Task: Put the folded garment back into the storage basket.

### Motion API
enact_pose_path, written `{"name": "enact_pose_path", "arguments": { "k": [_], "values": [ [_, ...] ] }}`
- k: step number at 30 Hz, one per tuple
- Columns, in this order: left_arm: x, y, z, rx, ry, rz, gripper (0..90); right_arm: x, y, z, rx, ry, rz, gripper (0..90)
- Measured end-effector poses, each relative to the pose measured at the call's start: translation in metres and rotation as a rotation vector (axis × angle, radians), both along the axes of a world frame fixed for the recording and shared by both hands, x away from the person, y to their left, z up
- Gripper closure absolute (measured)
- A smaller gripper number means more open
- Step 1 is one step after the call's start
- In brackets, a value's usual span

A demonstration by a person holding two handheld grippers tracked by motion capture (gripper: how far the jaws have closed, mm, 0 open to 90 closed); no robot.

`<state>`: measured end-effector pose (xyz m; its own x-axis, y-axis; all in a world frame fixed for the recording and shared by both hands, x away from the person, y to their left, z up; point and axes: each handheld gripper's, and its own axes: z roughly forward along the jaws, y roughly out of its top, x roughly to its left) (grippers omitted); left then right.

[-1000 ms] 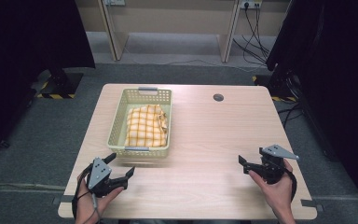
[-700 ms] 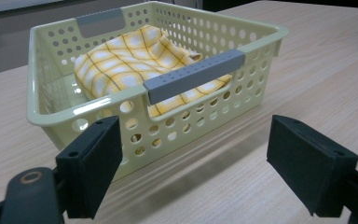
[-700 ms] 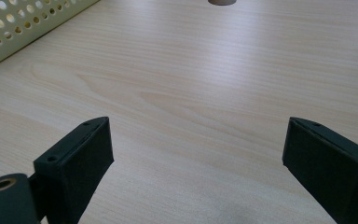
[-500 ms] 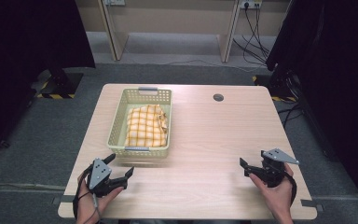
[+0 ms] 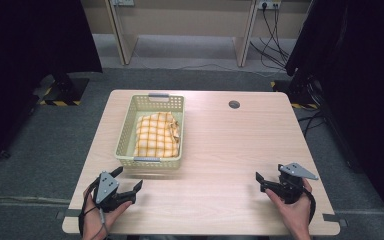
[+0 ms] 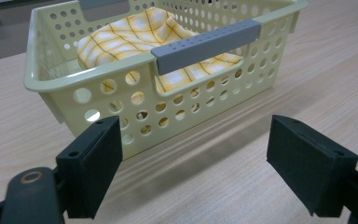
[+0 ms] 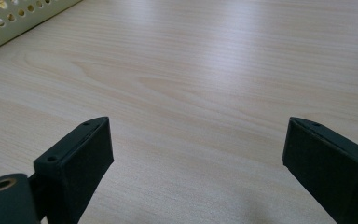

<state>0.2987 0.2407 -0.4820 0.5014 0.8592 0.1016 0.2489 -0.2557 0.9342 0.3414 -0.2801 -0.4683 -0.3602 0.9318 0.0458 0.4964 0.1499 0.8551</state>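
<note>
Basket (image 5: 125, 135) lengthwise away; left gripper (image 5: 128, 179) near

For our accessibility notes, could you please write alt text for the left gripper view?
A pale yellow perforated basket with a grey handle sits on a light wooden table, holding a folded yellow checked cloth. In the foreground, the left gripper has its two black jaws wide open, holding nothing, just short of the basket's near wall.

Light wood table (image 5: 230, 150), round grey grommet (image 5: 234, 104) near its far edge, grey carpet floor (image 5: 70, 135), cables (image 5: 272, 30) beyond.
</note>
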Motion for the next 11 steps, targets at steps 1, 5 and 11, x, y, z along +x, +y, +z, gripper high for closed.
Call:
{"name": "enact_pose_path", "arguments": {
  "k": [1,5,11],
  "values": [
    [0.0000,-0.0002,0.0000,0.002,0.001,-0.001,17.5,-0.0002,0.0002,-0.0002,0.001,-0.001,0.001,9.3],
    [-0.0001,-0.0001,0.0000,0.000,0.001,-0.001,17.4,-0.0010,0.0010,-0.0021,0.009,-0.004,0.002,9.3],
    [-0.0010,-0.0003,0.0005,0.000,0.002,-0.005,17.4,-0.0030,0.0027,-0.0015,0.013,-0.009,0.007,9.2]
  ]
}}
